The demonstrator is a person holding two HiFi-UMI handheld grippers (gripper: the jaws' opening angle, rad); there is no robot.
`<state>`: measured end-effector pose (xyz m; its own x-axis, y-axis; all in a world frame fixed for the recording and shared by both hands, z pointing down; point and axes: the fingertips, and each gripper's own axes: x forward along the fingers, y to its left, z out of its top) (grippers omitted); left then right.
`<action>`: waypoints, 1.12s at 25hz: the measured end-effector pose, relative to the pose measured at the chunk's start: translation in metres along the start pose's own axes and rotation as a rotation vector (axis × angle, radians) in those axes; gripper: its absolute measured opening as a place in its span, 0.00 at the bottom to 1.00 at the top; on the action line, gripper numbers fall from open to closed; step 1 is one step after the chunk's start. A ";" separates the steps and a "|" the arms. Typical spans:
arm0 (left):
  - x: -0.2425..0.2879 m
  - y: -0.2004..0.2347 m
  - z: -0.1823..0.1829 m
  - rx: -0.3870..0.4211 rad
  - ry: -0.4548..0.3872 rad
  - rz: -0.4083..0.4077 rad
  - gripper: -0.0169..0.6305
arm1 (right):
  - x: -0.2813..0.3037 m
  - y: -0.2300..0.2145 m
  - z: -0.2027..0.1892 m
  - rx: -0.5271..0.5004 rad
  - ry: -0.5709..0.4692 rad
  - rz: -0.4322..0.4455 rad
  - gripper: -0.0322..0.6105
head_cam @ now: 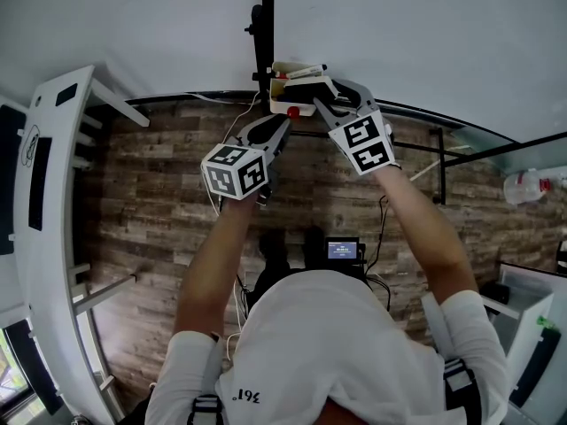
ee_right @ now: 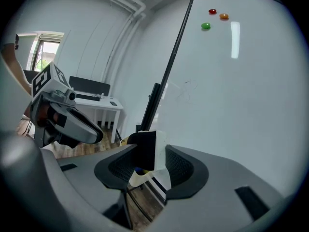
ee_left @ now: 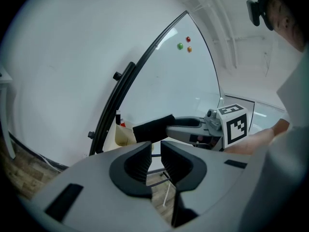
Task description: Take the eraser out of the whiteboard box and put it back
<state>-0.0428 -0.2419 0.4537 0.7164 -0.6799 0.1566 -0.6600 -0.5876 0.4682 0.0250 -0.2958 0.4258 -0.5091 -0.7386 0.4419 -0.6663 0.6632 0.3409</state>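
By the whiteboard box [head_cam: 285, 104], the right tool [ee_right: 148, 152] clamps the eraser [ee_right: 141, 146], jaws wide.

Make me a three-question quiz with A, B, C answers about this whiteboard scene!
1. Where is the eraser?
A. on the floor
B. between the right gripper's jaws
C. on a chair

2. How many round magnets are on the whiteboard?
A. one
B. three
C. six

3. What is in the left gripper?
A. a marker
B. the eraser
C. nothing

Answers:
1 B: the right gripper view shows its jaws closed on the eraser.
2 B: one red, one orange and one green.
3 C: only the floor shows through the gap between its jaws.
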 end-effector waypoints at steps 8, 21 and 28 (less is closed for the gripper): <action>-0.005 -0.012 0.016 0.026 -0.025 -0.022 0.10 | -0.016 -0.007 0.012 0.023 -0.041 -0.028 0.35; -0.018 -0.044 0.036 0.080 -0.061 -0.063 0.10 | -0.058 -0.012 0.036 0.054 -0.137 -0.060 0.35; -0.034 -0.054 0.048 0.081 -0.095 -0.059 0.10 | -0.084 -0.015 0.049 0.069 -0.186 -0.074 0.35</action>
<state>-0.0426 -0.2080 0.3811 0.7322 -0.6795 0.0461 -0.6363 -0.6584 0.4021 0.0508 -0.2495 0.3429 -0.5447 -0.7989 0.2552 -0.7379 0.6011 0.3068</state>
